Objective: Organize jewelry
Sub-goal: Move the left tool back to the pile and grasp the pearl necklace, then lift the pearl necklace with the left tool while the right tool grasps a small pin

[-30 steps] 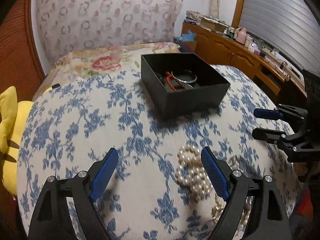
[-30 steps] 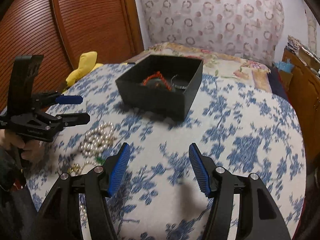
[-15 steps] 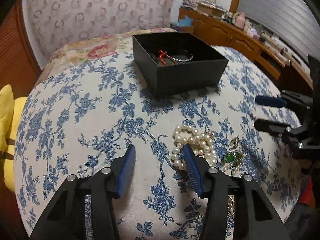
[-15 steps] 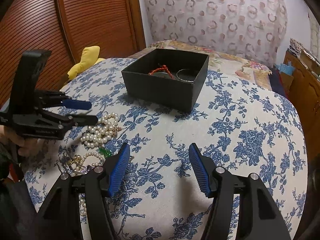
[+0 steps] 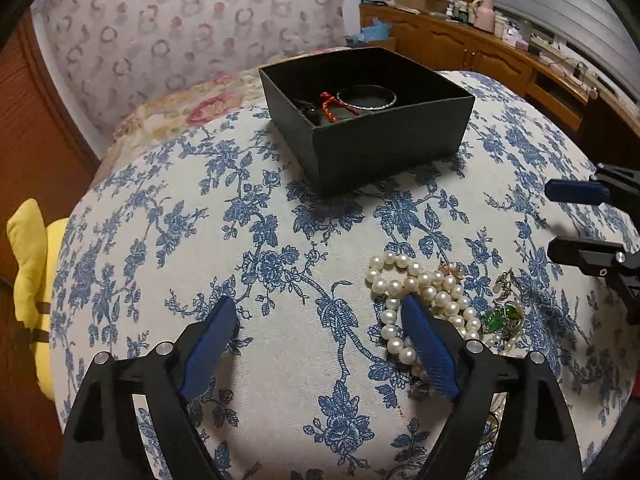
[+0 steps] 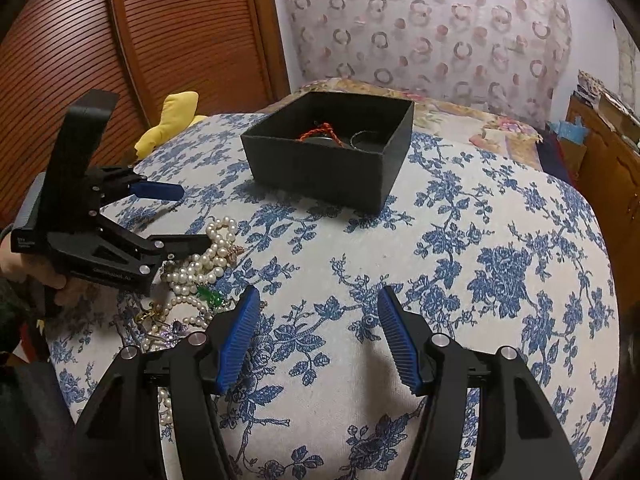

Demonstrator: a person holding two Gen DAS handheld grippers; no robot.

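A black open box (image 5: 392,148) stands on the blue-flowered cloth and holds a red cord piece (image 5: 329,105) and a silver bangle (image 5: 366,98). It also shows in the right wrist view (image 6: 320,166). A pile of pearl strands (image 5: 424,292) with a green-stone piece (image 5: 500,316) lies in front of the box, and shows in the right wrist view (image 6: 204,264) too. My left gripper (image 5: 318,312) is open and low, its right finger against the pearls. My right gripper (image 6: 316,300) is open and empty over bare cloth, right of the pile.
A yellow plush toy (image 5: 28,264) lies at the cloth's left edge. A wooden sideboard (image 5: 500,60) with clutter stands at the back right. A patterned pillow (image 6: 420,32) rises behind the box. A slatted wooden panel (image 6: 140,40) is on the left.
My left gripper narrowed half a second ago and has opened wide again, settling with its right finger at the pearls. The right gripper stayed open and shifted only slightly.
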